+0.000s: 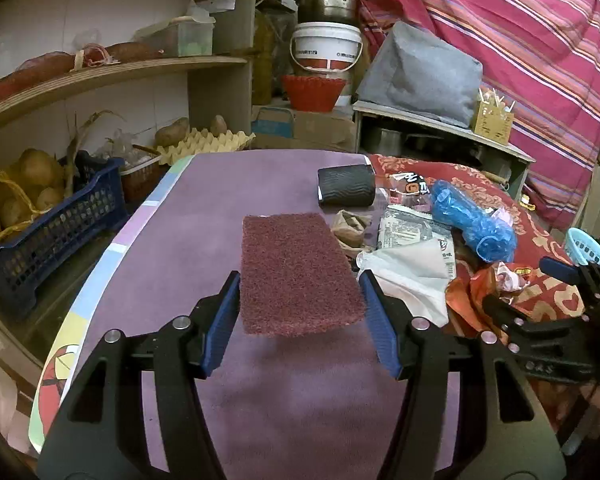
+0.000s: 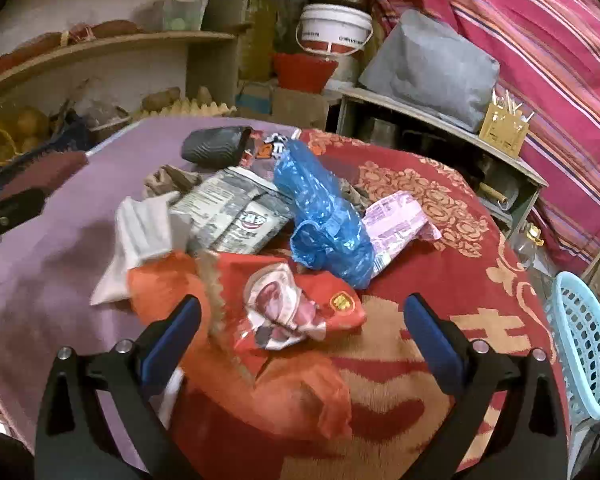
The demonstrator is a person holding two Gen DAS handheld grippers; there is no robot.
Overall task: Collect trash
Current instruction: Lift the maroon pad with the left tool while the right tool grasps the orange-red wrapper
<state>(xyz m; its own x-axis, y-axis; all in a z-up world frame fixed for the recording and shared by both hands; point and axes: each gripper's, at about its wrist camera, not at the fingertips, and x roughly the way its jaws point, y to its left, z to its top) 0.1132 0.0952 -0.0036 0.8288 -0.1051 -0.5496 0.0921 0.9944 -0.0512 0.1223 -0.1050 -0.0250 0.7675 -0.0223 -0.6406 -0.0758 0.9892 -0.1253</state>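
Left tongs point(image 1: 300, 304) clamped on scouring pad point(image 1: 298, 274); right tongs point(image 2: 302, 334) apart, poised over crumpled wrapper point(image 2: 284, 308); closing judged next, basket point(image 2: 584, 344) at three o'clock.

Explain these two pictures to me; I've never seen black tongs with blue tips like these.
Each is a hand-held gripper a person carries, with a camera looking along its fingers. The left camera shows the left hand-held gripper holding a maroon scouring pad between its blue pads, above the purple cloth. The right camera shows the right hand-held gripper open over a trash pile: an orange wrapper, a blue plastic bag, a grey packet and white paper. A light-blue basket stands at the right.
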